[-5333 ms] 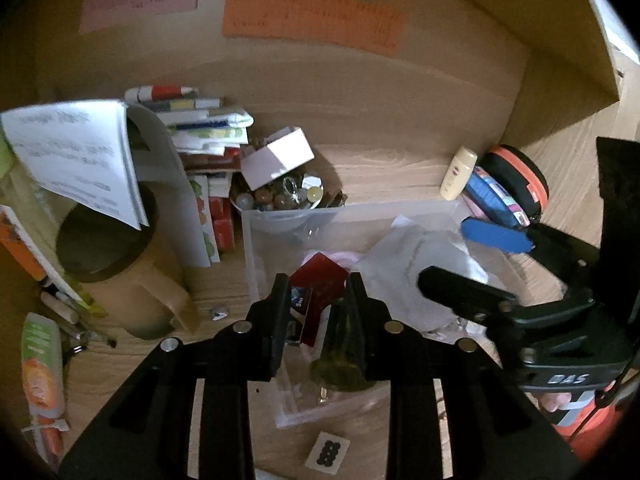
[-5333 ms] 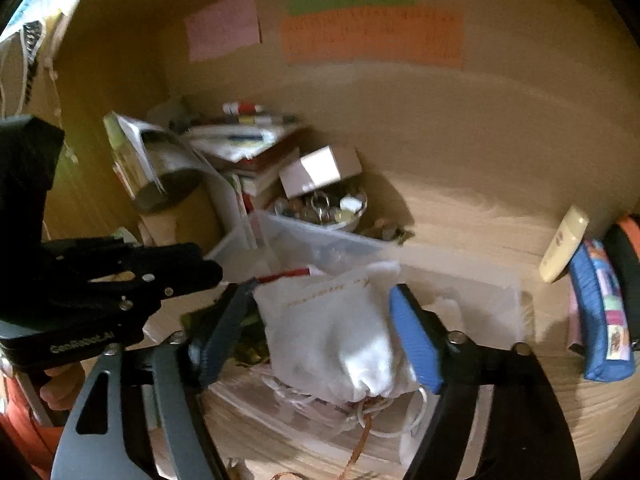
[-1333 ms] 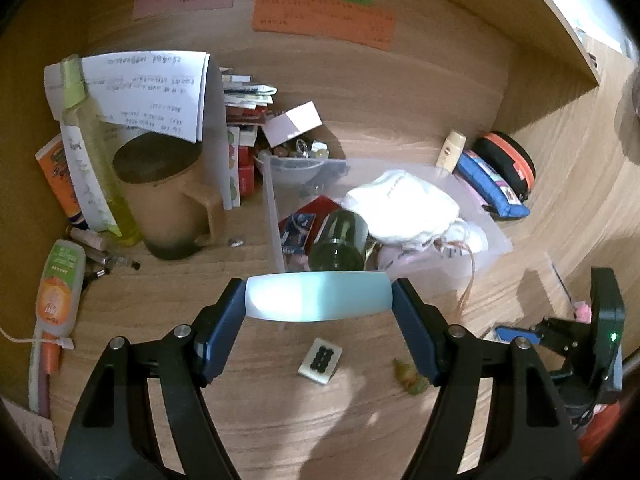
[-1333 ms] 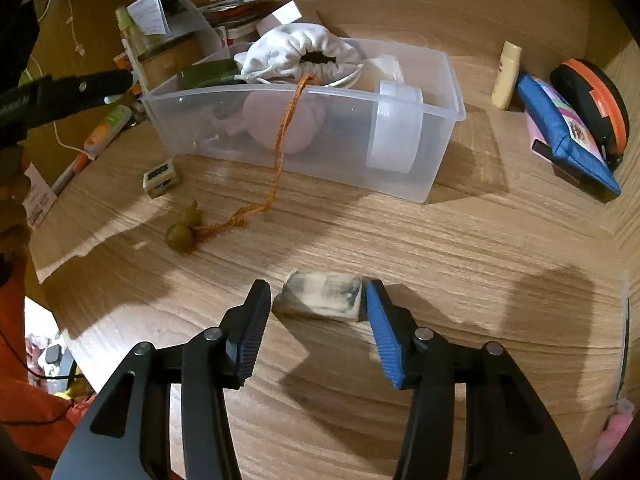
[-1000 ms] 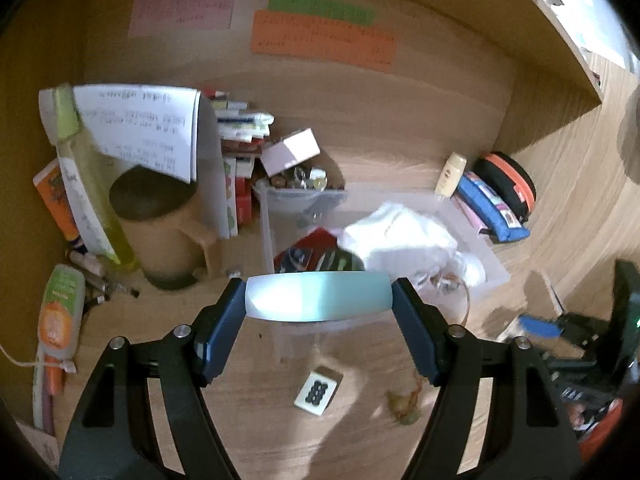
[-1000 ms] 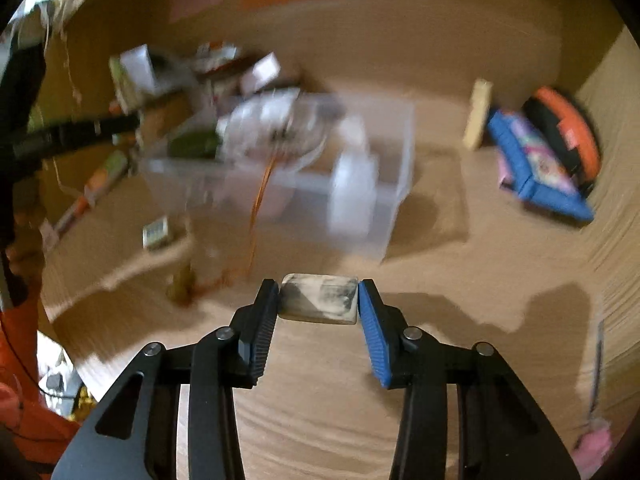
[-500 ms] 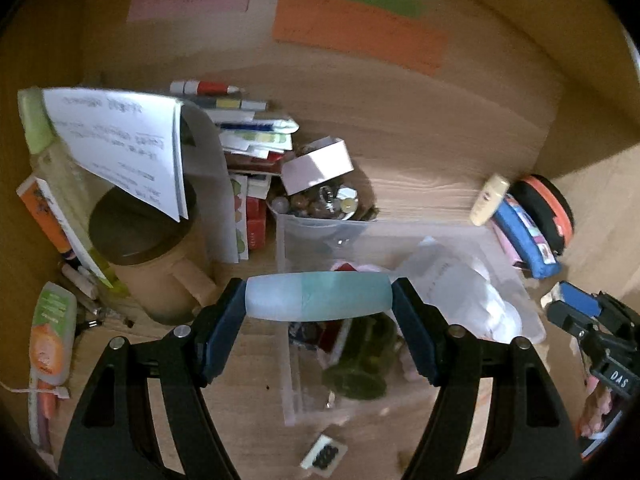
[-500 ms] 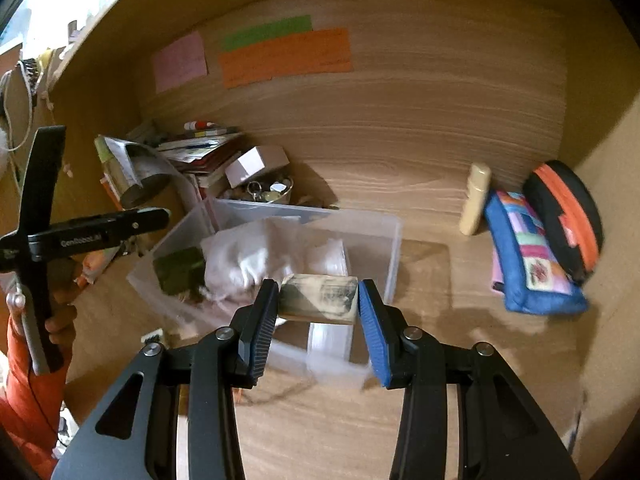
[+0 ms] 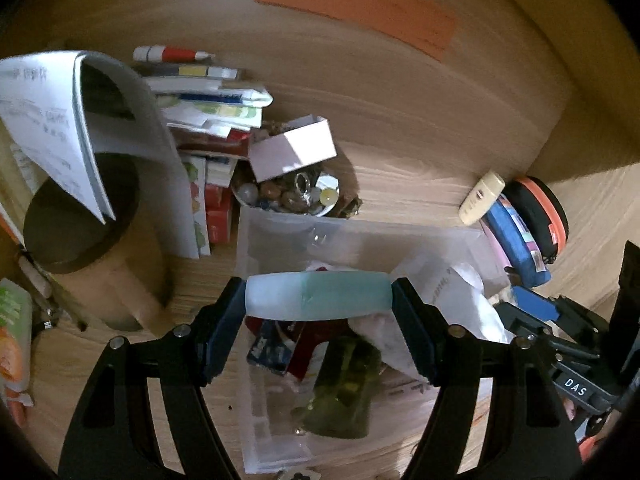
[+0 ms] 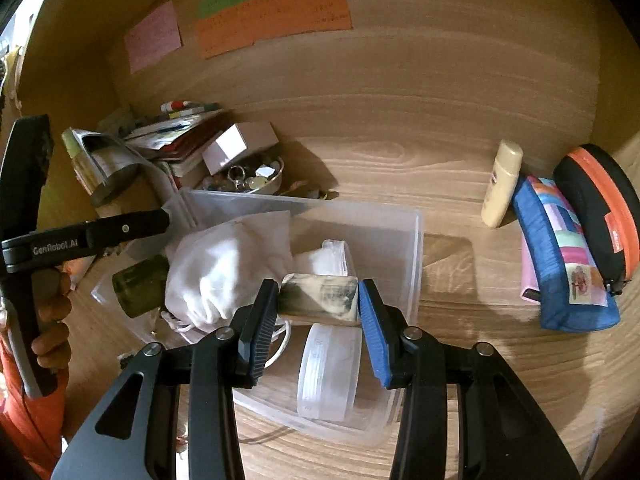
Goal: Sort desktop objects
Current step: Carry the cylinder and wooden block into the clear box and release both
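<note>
Over the clear bin [image 10: 416,240] (crowded), both hand-held grippers grip items: tube [image 9: 318,297], block [image 10: 319,299].

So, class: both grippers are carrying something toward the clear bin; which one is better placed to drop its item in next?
Probably the right gripper: its smudged block hangs over the clear bin, above the round tub. The left gripper holds the pale tube over a more crowded part.

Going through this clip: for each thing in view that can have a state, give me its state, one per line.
Left gripper: jaws shut on the teal tube, held over the clear bin.
Right gripper: jaws shut on the smudged eraser, held over the bin.
Clear bin: open-topped, partly filled.
White drawstring bag: inside the bin.
Green jar: lying on its side in the bin.
Blue pencil case: outside the bin.
</note>
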Available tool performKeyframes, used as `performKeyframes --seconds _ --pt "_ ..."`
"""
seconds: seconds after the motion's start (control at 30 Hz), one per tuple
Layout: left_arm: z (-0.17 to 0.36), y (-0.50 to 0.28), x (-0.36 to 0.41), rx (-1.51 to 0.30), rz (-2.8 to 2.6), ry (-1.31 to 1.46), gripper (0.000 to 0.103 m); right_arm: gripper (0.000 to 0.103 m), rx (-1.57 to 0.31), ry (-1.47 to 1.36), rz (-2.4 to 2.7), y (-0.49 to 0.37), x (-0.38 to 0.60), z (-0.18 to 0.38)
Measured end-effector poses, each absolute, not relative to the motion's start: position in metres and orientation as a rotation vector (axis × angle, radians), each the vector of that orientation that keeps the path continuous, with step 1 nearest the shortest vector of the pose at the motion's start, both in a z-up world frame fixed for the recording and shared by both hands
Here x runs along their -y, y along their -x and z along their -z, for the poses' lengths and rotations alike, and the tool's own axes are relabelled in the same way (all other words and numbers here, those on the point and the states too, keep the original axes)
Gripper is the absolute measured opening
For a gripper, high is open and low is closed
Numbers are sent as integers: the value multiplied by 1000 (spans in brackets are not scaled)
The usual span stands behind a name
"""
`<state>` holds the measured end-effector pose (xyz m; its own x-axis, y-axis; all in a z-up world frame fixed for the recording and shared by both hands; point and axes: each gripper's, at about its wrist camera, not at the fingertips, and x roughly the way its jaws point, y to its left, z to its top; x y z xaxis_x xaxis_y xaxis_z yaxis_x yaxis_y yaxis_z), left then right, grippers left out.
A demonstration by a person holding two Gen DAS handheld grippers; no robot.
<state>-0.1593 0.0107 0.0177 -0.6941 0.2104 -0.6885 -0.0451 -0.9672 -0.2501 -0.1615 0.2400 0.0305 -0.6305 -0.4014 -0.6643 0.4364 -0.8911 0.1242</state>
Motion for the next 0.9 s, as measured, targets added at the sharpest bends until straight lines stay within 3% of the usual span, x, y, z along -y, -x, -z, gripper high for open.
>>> performKeyframes --seconds 0.37,0.4,0.47,0.57,0.9 --pt "-10 163 -18 300 -2702 1212 74 39 -118 -997 2499 160 -234 -28" --pt "-10 162 -18 301 -2698 1214 76 42 -133 -995 2508 158 -233 -29" --pt "-12 161 -19 316 -2684 1213 82 63 -156 -985 2533 156 -231 -30" --pt "-16 156 -19 325 -2692 1191 89 77 -183 -931 2570 148 -230 -37" --pt "-32 134 -23 231 -2776 1131 95 85 -223 -864 2566 125 -222 -52"
